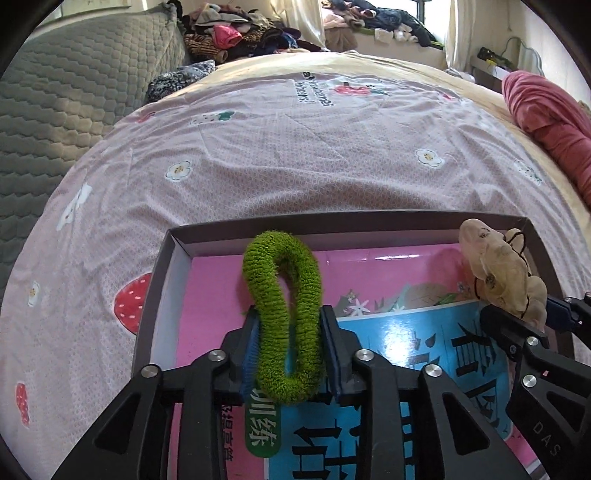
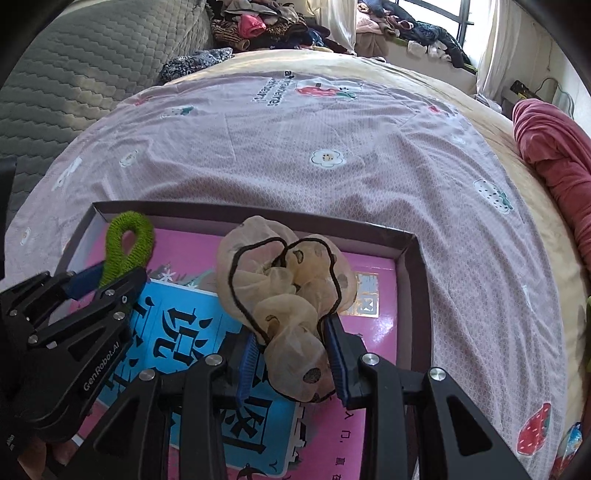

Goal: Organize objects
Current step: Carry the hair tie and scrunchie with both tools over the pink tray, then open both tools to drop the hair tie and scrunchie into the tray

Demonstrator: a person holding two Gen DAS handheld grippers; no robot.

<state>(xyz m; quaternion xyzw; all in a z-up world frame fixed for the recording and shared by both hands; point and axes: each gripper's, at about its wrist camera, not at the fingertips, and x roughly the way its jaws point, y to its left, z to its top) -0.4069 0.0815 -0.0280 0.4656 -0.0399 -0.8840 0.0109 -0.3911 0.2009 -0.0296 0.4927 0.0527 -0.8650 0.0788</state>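
Observation:
My left gripper is shut on a fuzzy green hair scrunchie, held above a shallow dark box that has a pink and blue book lying in it. The scrunchie also shows in the right wrist view. My right gripper is shut on a sheer beige spotted scrunchie with a black trim, over the same box. In the left wrist view the beige scrunchie hangs at the box's right side, in the right gripper.
The box lies on a pink bedsheet with strawberry and flower prints. A grey quilted cover is at the left, a rolled red blanket at the right, and piled clothes at the far end.

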